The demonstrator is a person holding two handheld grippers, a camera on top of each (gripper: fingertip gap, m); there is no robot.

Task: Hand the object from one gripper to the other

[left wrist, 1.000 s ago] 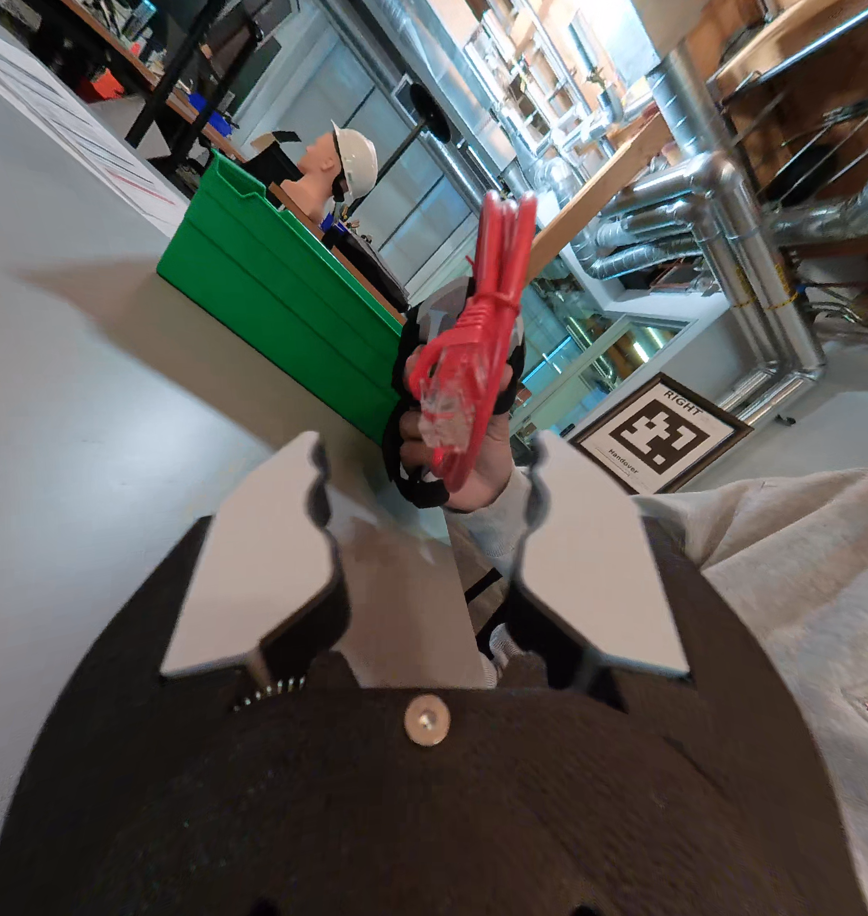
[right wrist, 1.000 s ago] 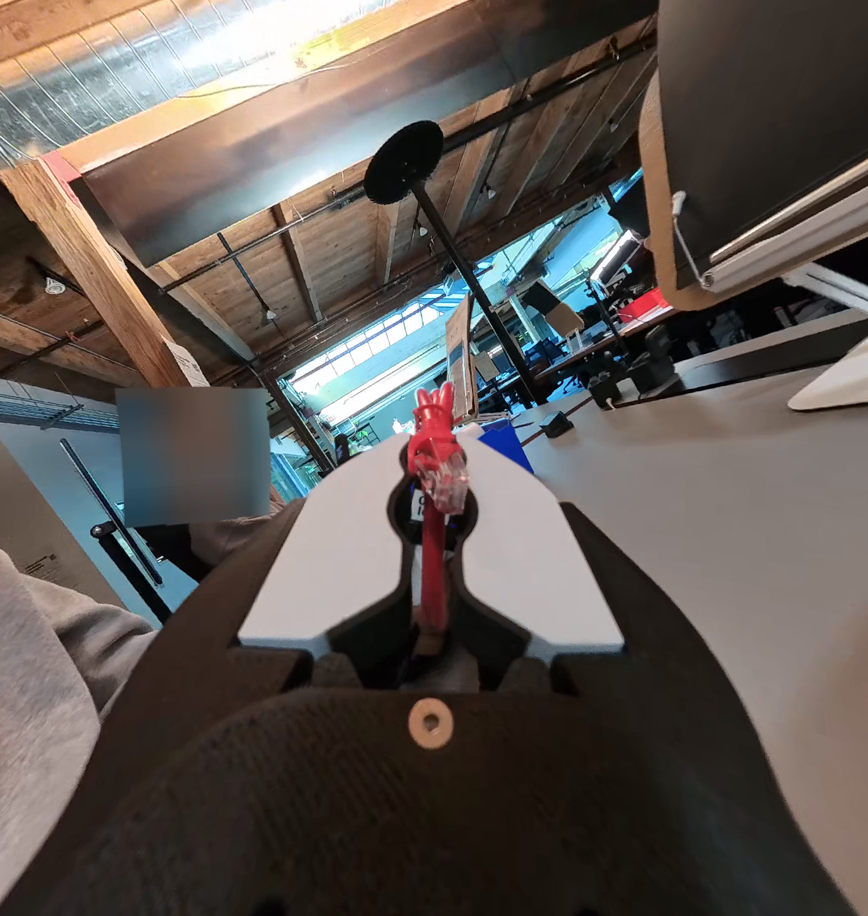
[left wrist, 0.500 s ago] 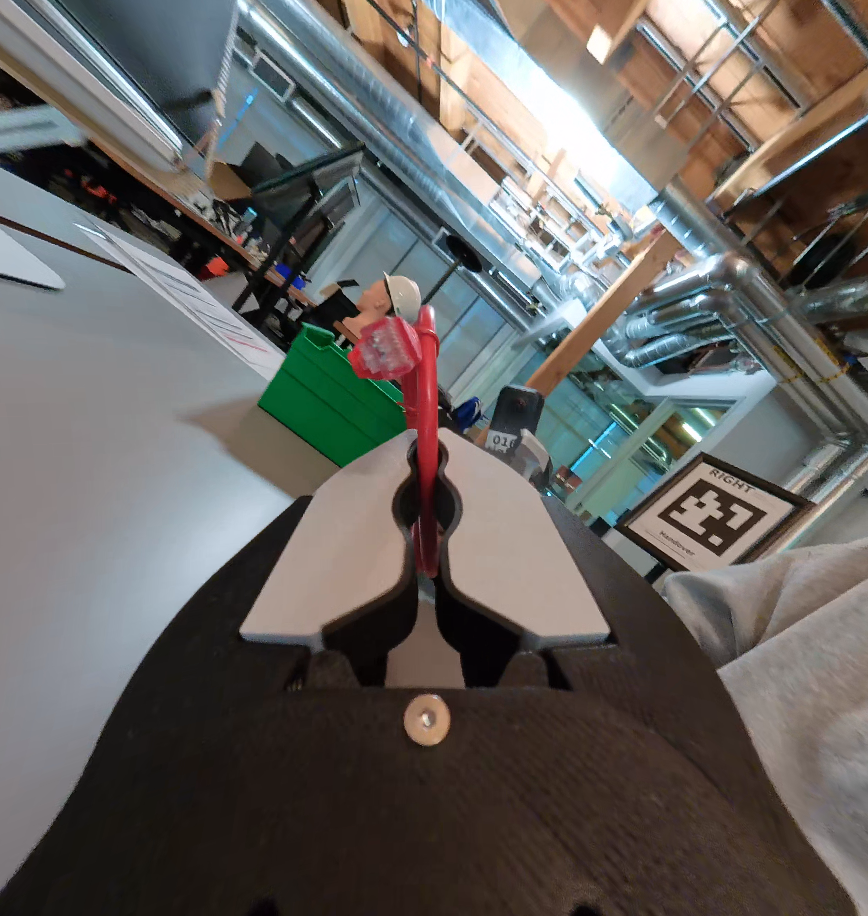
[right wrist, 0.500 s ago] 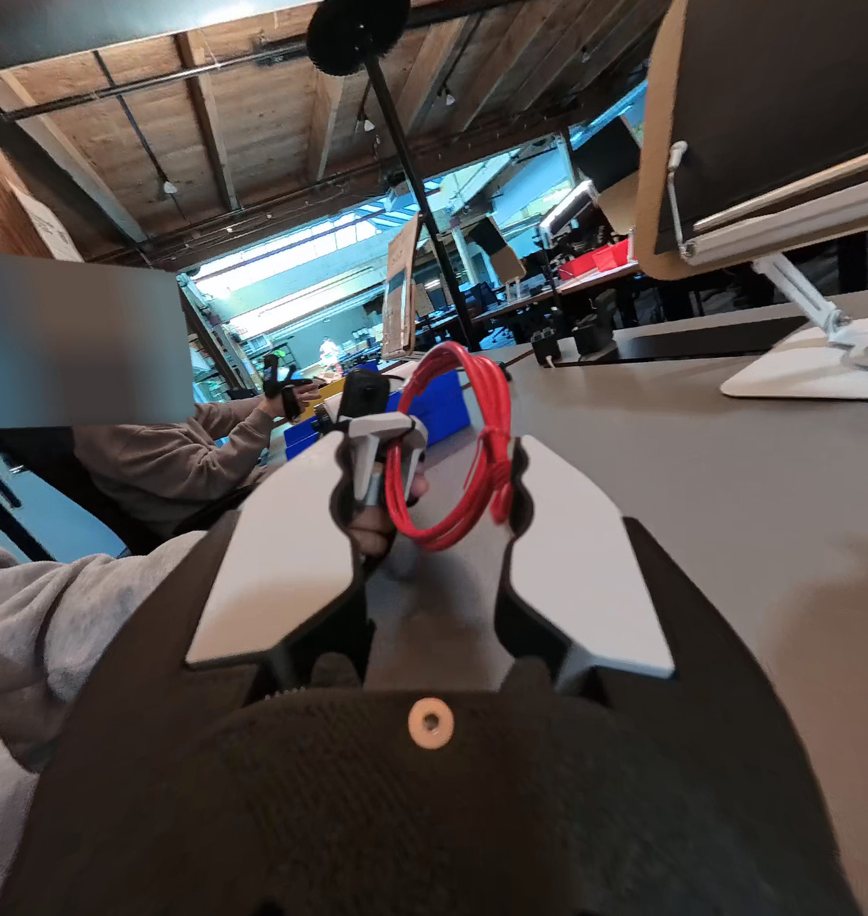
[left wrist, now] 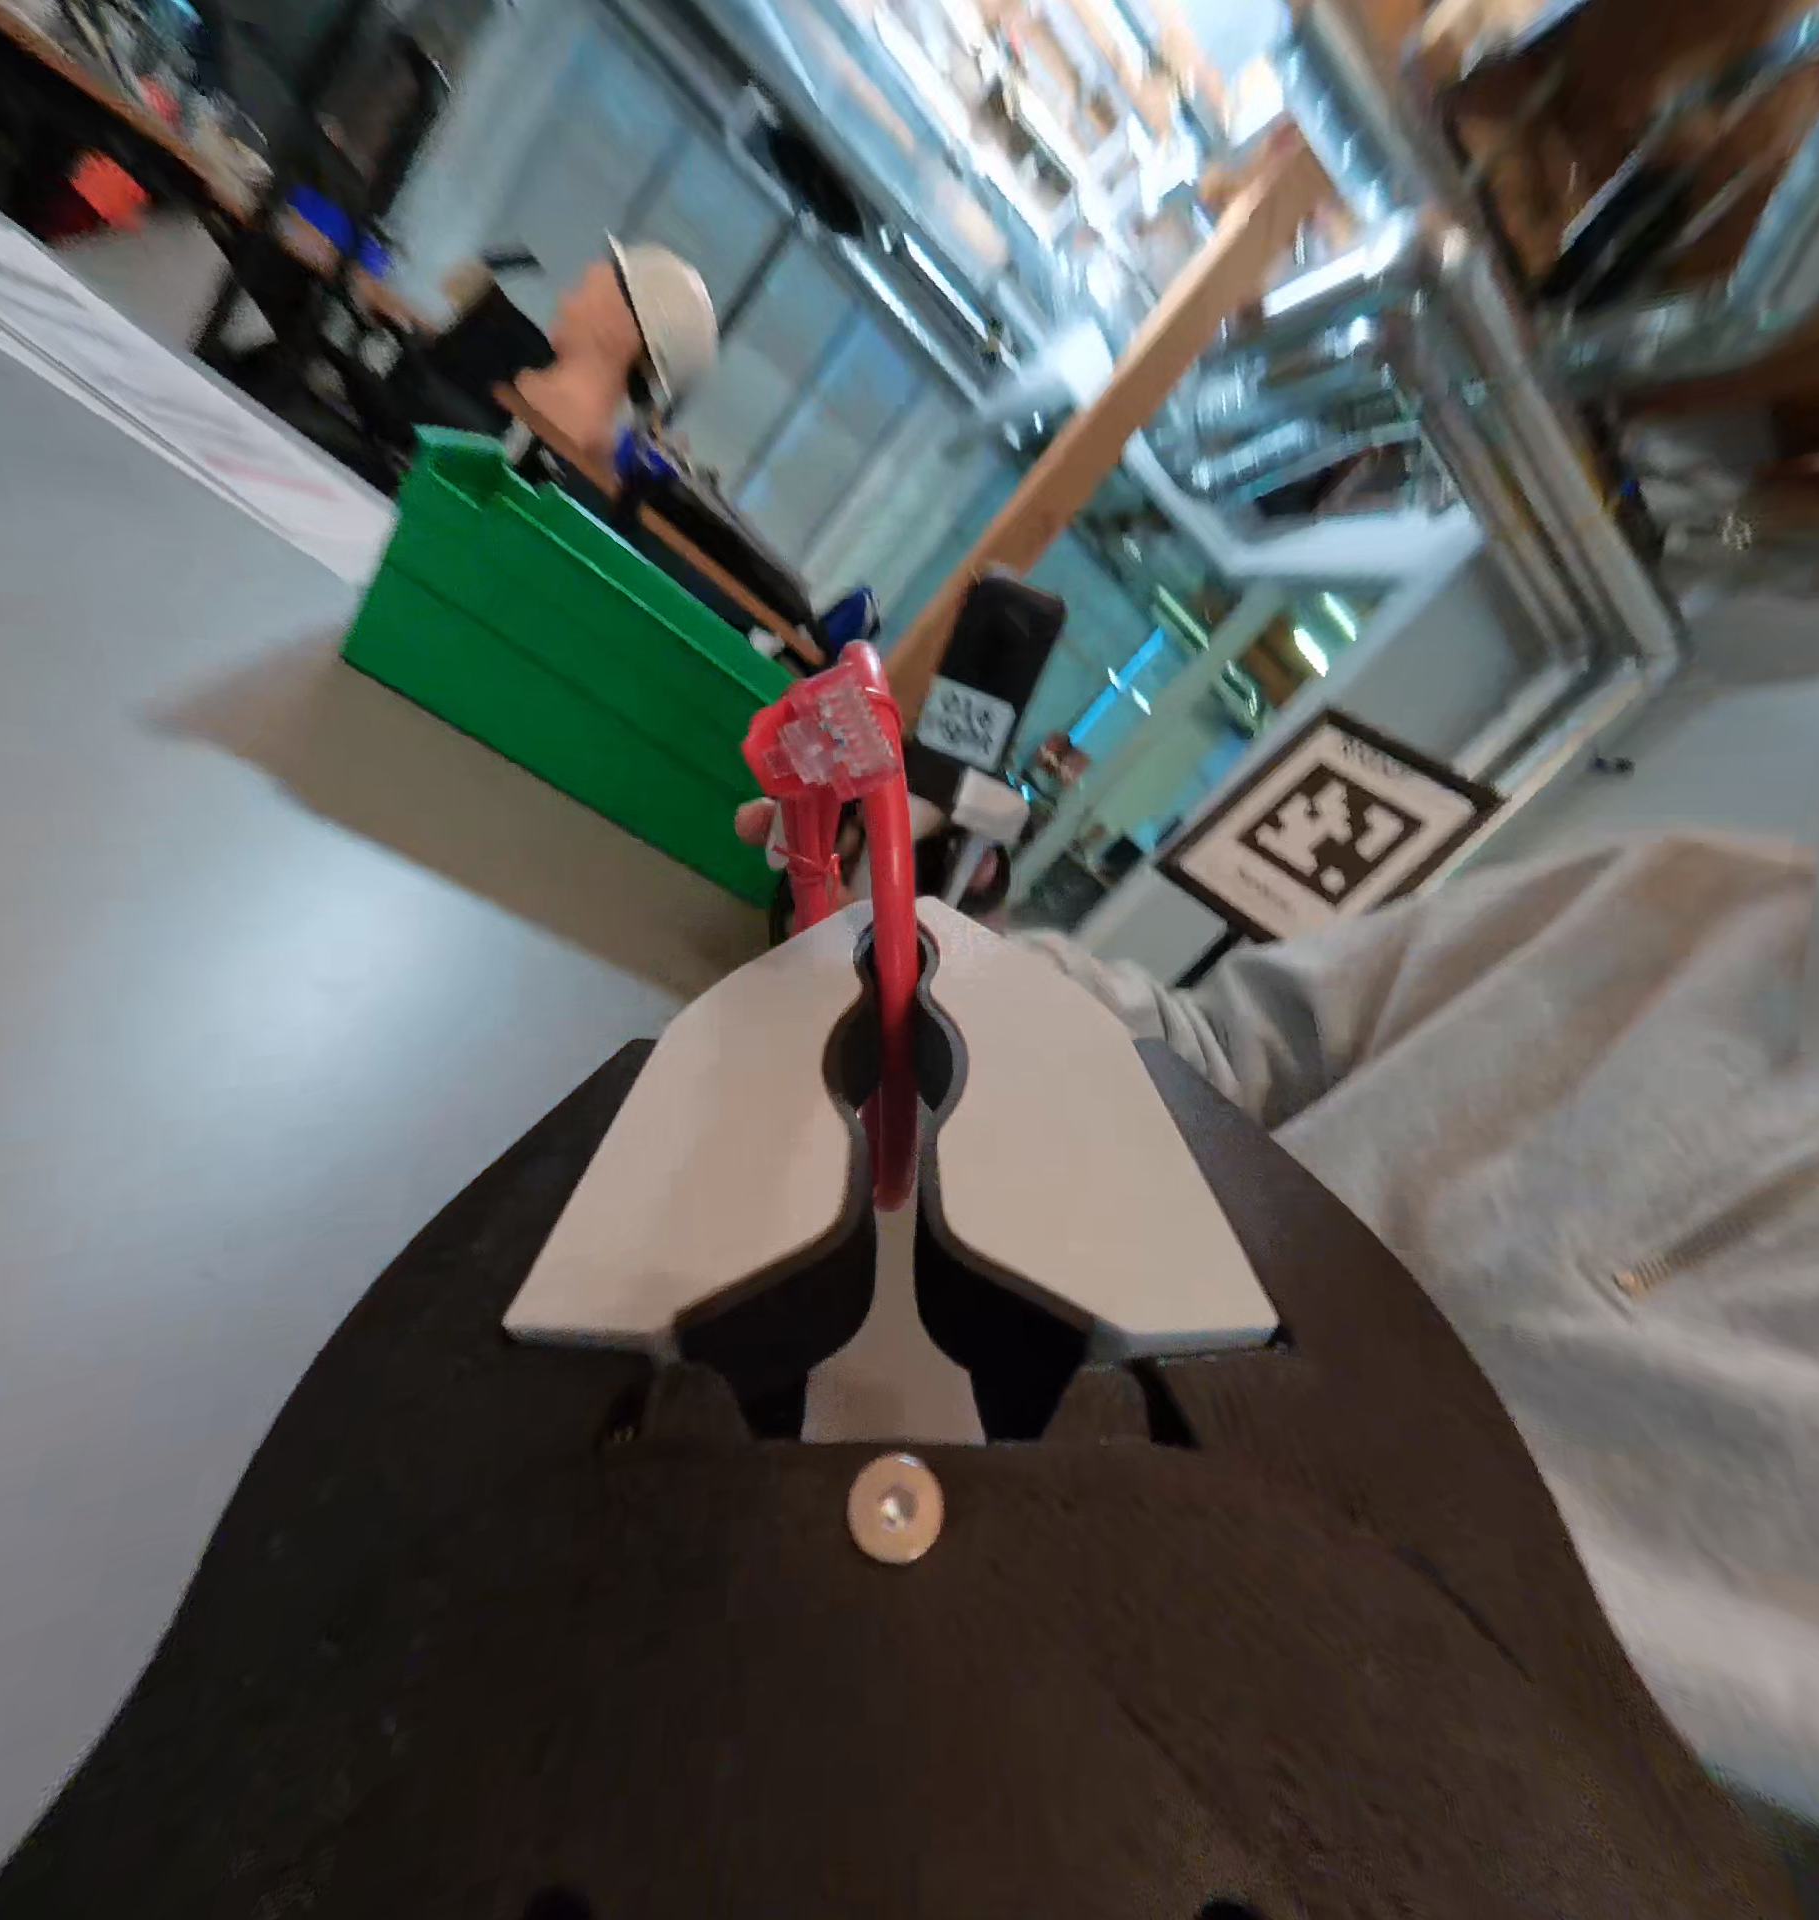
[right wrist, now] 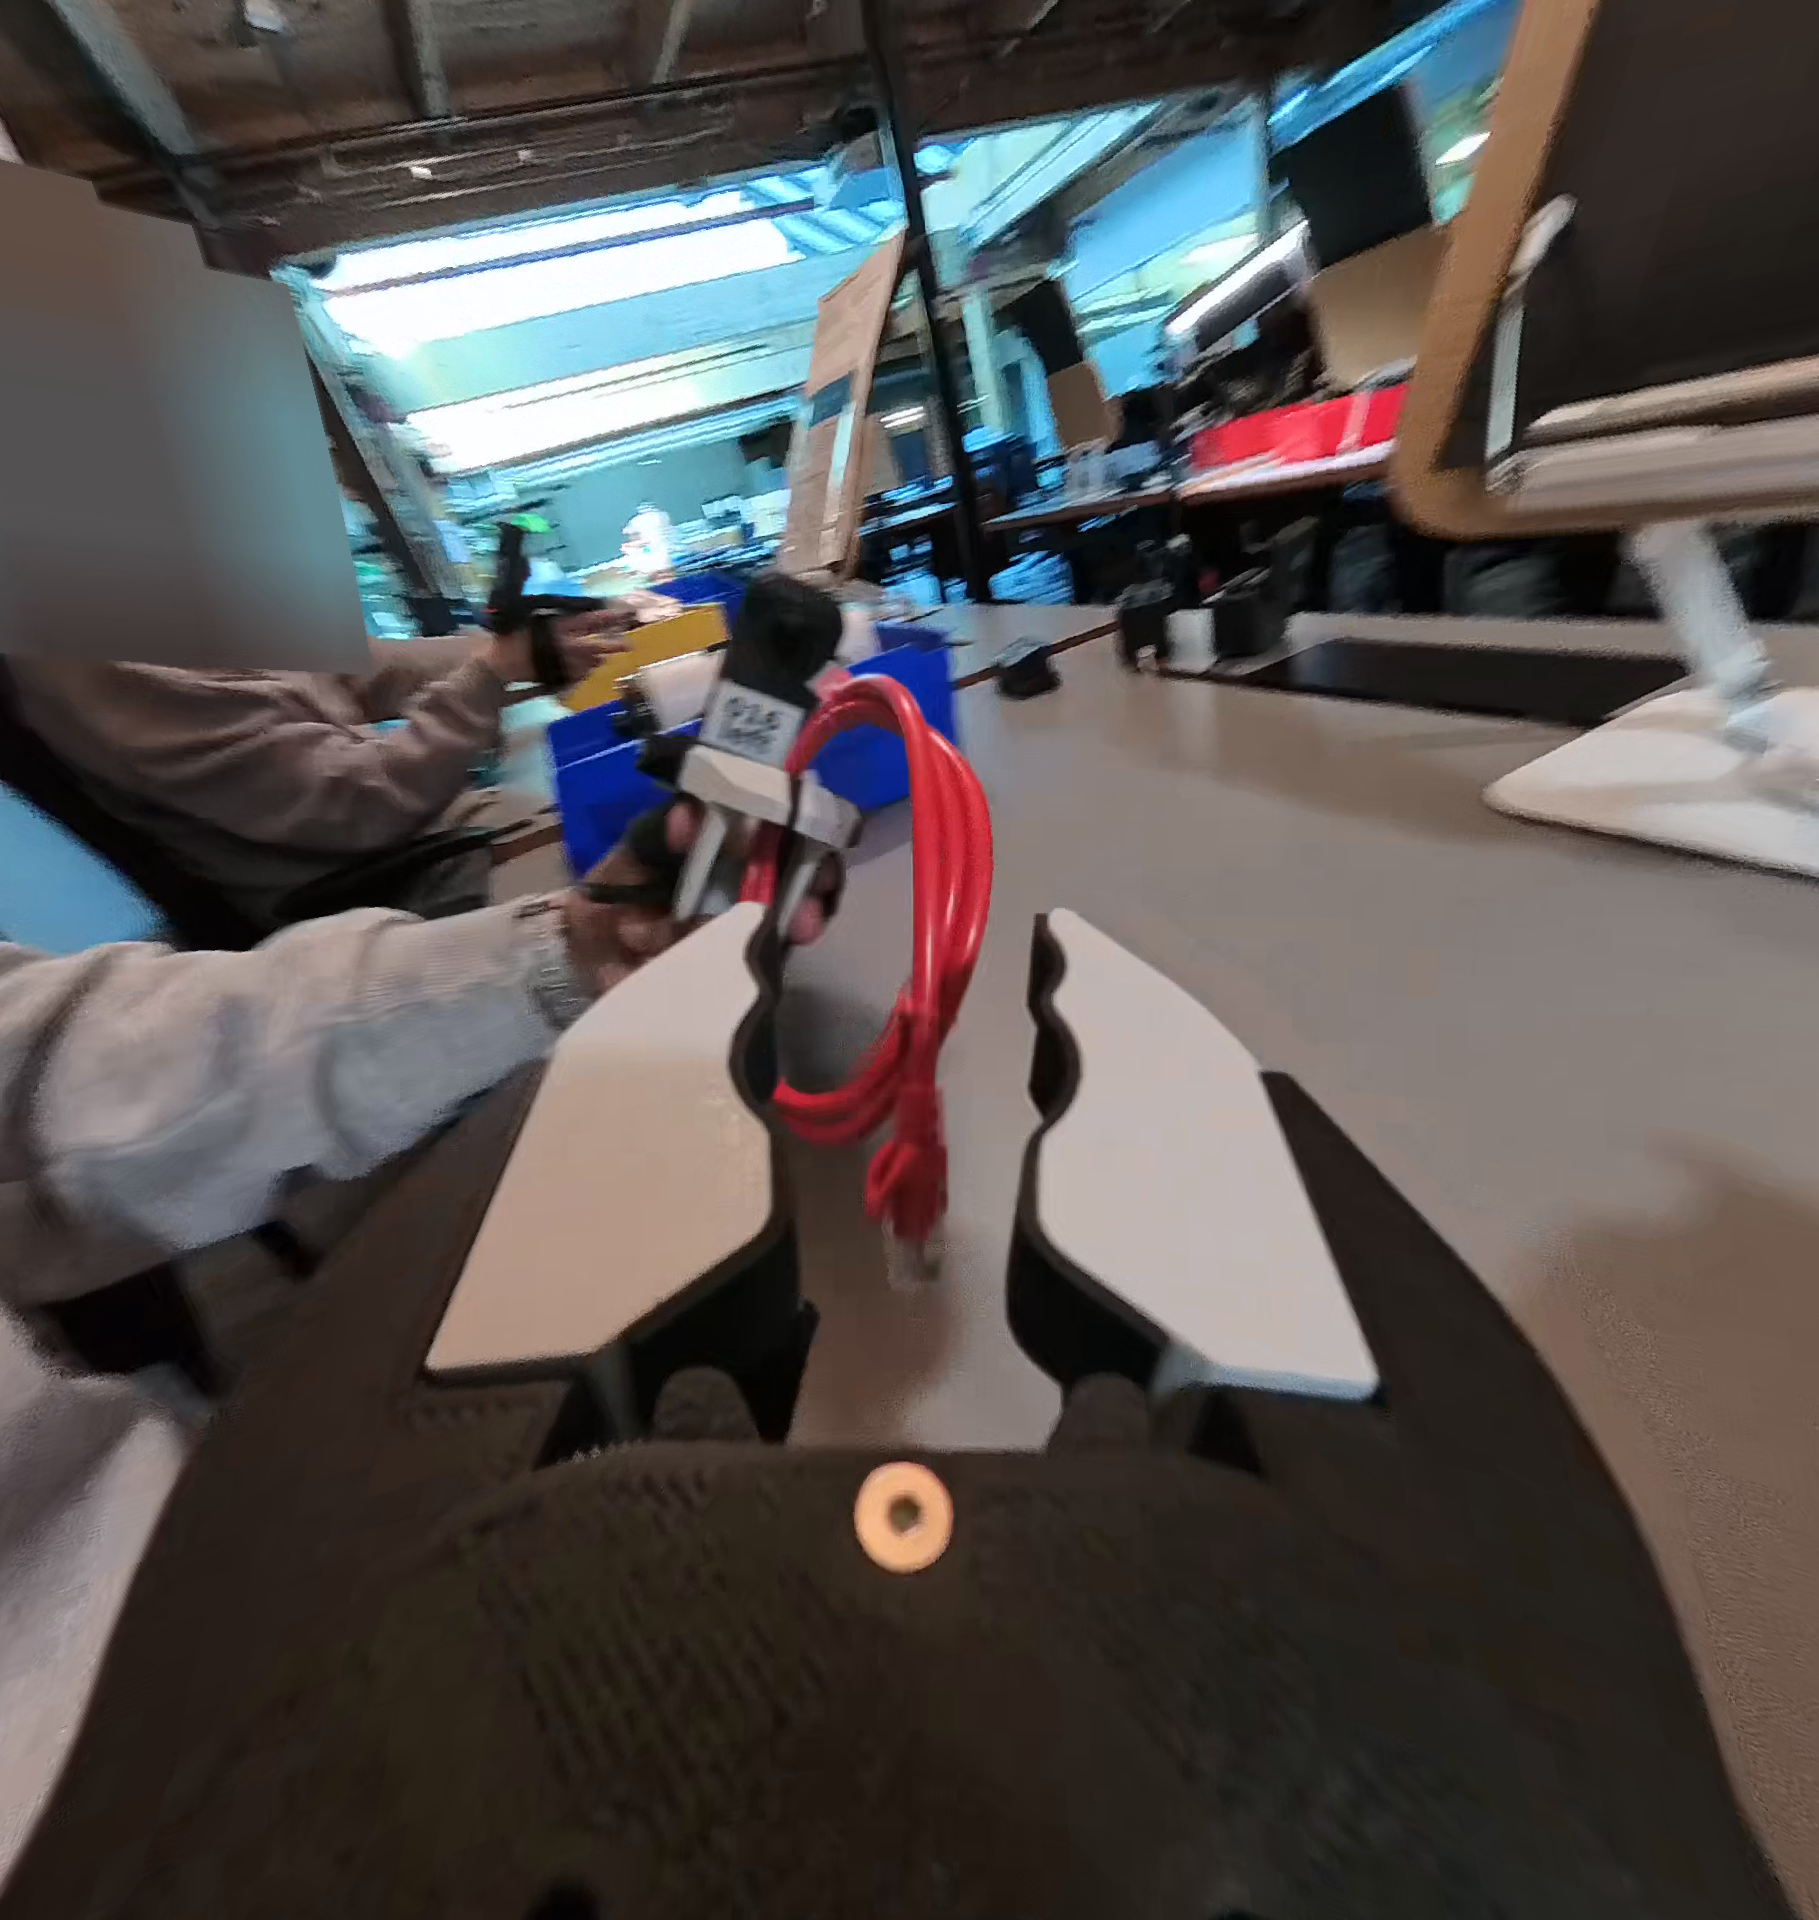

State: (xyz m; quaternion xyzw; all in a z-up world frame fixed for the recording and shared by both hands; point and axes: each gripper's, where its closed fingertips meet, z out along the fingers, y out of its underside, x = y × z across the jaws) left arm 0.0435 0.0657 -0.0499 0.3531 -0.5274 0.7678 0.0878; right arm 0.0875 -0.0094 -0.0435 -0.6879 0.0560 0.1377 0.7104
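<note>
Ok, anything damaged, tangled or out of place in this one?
Nothing stands out. The red cable is a tidy tied coil, clamped in the left gripper; the right gripper is open around its hanging end without touching it. Motion blur hides fine detail.

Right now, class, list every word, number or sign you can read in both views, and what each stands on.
Framed black-and-white marker board: small print on its border, blurred, not quoted.
Sticker on the left gripper: blurred marks, unreadable.
Paper sheet on the table: print too blurred.
Red cable: bears none.
</note>
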